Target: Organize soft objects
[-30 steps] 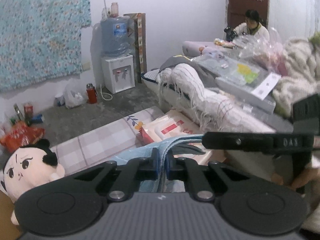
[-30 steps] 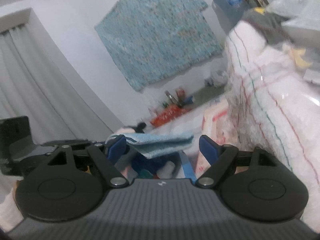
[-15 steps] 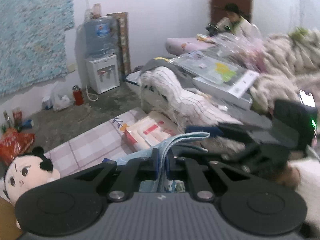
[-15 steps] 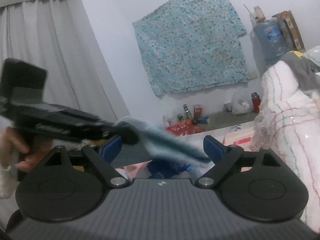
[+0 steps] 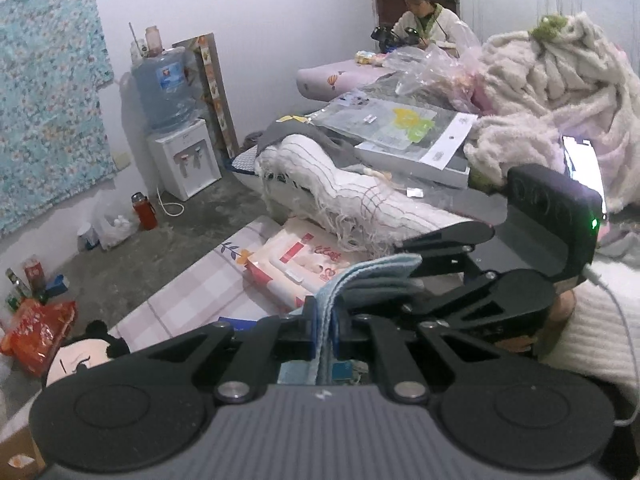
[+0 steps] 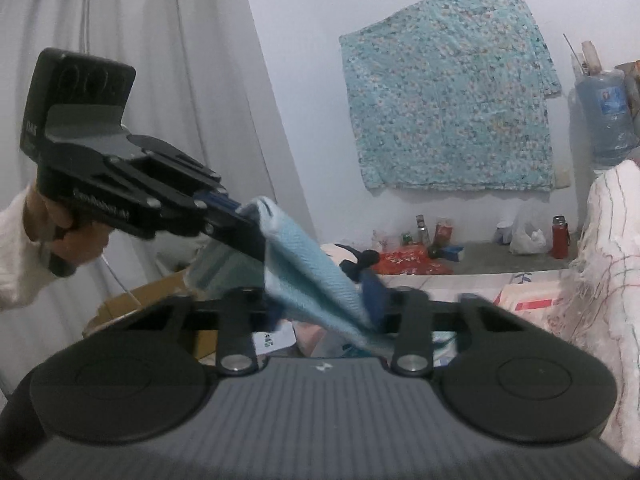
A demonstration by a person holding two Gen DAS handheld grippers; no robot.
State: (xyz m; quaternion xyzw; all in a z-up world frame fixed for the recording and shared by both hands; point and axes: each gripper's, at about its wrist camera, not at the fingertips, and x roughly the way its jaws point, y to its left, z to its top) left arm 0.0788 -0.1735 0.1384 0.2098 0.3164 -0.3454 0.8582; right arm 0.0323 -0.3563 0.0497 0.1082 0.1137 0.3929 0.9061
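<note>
A folded light blue cloth [image 5: 372,276] is held in the air between both grippers. My left gripper [image 5: 325,334] is shut on one edge of it. In the right wrist view the cloth [image 6: 304,272] slopes down from the left gripper [image 6: 224,210] into my right gripper [image 6: 324,312], whose jaws have come close together on its lower edge. In the left wrist view the right gripper [image 5: 416,276] is just right of the cloth's far end. A plush doll [image 5: 80,356] with black hair lies at the lower left.
A fringed white blanket [image 5: 344,196] and fluffy cream blanket [image 5: 560,80] lie on the cluttered bed. A tissue pack [image 5: 304,264] lies on a checked mat [image 5: 192,300]. A water dispenser [image 5: 176,120] stands by the wall. A person [image 5: 424,20] sits far back.
The right gripper has closed from wide open onto the cloth's lower edge. The left gripper has kept its hold and lifted its end of the cloth.
</note>
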